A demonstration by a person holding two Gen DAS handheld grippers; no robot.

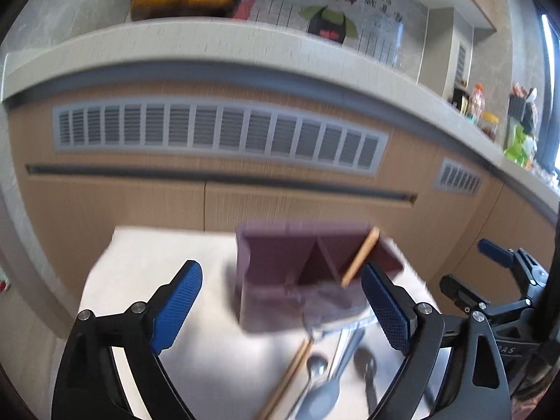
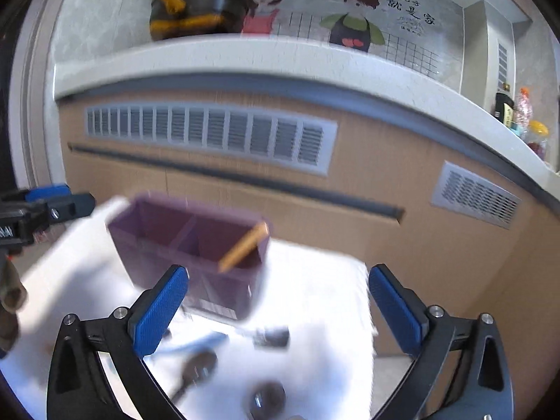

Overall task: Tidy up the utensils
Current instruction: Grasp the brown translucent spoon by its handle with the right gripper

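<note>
A purple two-compartment utensil holder (image 1: 297,273) stands on a small white table (image 1: 147,266); it also shows in the right wrist view (image 2: 196,259). One wooden chopstick (image 1: 360,257) leans in its right compartment, also seen in the right wrist view (image 2: 245,246). Metal spoons (image 1: 322,392), a fork and more chopsticks (image 1: 288,378) lie on the table in front of the holder. My left gripper (image 1: 281,306) is open and empty above them. My right gripper (image 2: 278,309) is open and empty over blurred spoons (image 2: 196,371).
Behind the table runs a tan cabinet front (image 1: 245,189) with grey vents under a pale counter. A black pan (image 2: 199,10) sits on the counter. Bottles and jars (image 2: 525,119) stand at the far right. The right gripper shows at the left view's right edge (image 1: 504,280).
</note>
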